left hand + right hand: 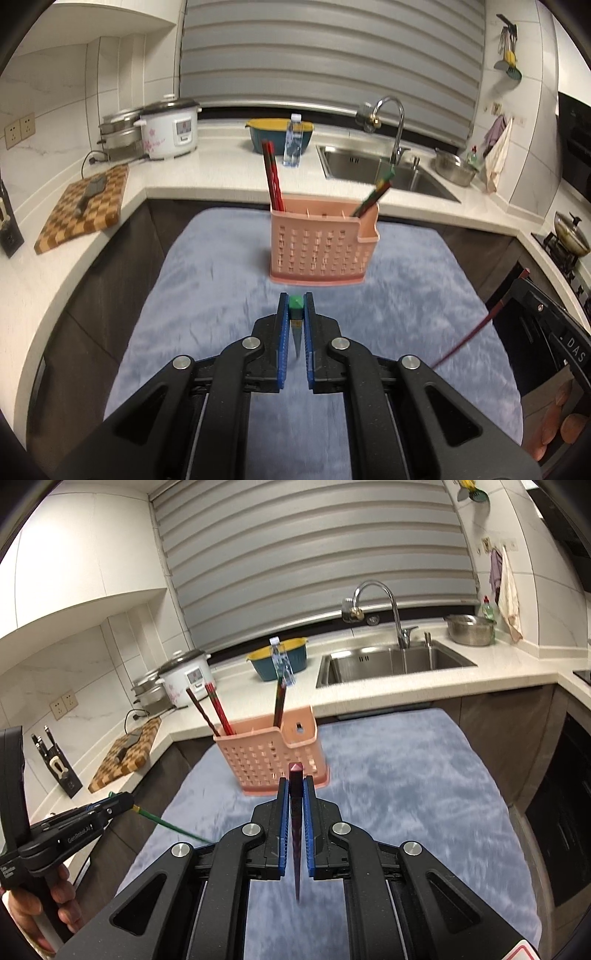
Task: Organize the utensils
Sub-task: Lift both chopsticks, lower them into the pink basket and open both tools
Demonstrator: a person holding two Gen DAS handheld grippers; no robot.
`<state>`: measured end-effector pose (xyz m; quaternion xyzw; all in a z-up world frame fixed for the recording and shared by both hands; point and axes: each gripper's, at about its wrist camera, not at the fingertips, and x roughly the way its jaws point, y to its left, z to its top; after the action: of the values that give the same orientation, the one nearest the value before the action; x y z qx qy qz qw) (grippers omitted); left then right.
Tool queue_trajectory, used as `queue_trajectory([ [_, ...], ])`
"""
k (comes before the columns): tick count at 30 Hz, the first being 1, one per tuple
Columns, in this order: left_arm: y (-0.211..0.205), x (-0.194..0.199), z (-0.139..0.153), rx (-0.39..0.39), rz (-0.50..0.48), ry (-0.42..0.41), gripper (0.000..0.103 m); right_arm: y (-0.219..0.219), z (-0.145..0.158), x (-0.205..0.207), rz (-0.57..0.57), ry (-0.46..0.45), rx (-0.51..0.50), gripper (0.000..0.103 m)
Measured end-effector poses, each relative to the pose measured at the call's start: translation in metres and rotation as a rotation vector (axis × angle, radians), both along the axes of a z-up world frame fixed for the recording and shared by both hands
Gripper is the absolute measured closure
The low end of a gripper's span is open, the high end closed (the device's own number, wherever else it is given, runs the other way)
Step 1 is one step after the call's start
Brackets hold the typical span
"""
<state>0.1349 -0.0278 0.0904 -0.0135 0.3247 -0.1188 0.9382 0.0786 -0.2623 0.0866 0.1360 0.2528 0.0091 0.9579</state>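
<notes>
— Blue-grey fleece covers the surface [207,258], and the pink holder [321,251] stands on it toward the far edge.
— What's inside it?
— Red chopsticks [272,177] lean at its left end; another pair [373,197] tilts out of the right compartment.
— And the grippers?
— The left gripper [296,306] pinches a green-tipped chopstick [296,302], short of the holder. The right gripper [295,786] clamps a dark red chopstick [296,775], also short of it.
</notes>
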Motion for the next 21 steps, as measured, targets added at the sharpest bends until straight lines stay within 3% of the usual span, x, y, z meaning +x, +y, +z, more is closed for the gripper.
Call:
queue_trajectory([
  [7, 0.007, 0.028, 0.028, -0.047, 0.002, -0.050, 0.096, -0.001, 0.025, 0.024, 0.001, -0.056, -0.001, 0.096],
  [13, 0.009, 0.052, 0.066, -0.090, -0.008, -0.125, 0.096, -0.008, 0.050, 0.050, 0.003, -0.110, 0.037, 0.096],
  [21, 0.007, 0.087, 0.111, -0.119, 0.005, -0.235, 0.096, -0.022, 0.092, 0.093, -0.047, -0.200, 0.007, 0.096],
])
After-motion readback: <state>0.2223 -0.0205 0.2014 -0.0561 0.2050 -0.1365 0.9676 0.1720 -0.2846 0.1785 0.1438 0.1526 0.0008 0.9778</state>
